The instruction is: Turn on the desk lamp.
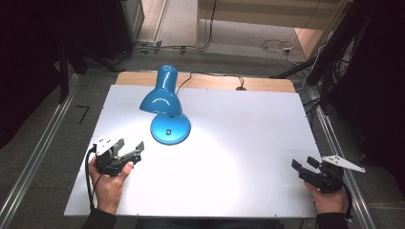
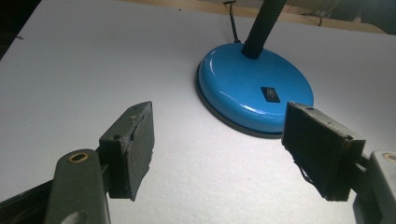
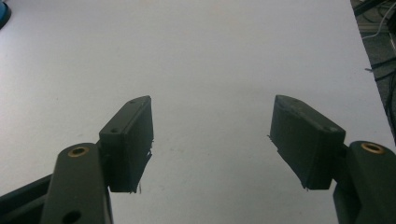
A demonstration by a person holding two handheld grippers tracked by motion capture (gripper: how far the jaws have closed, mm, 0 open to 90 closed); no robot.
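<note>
We hold the left gripper [image 1: 130,149] w/ jaws wide, nothing btwn them, near the round glossy blue lamp base [image 2: 254,88] w/ its black rocker switch [image 2: 270,94]. Lamp sits at the white table's [image 1: 239,157] far left; right gripper [image 3: 212,135] also wide, well apart at the right edge.

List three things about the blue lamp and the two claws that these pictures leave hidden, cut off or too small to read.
1. Lamp bulb: high view, the blue lamp shade faces down and covers it.
2. Switch position: left gripper view, the rocker's marking is too small to read.
3. Lamp neck: left gripper view, cut off by the top edge.
4. Lamp cable end: high view, lost behind the table edge.
</note>
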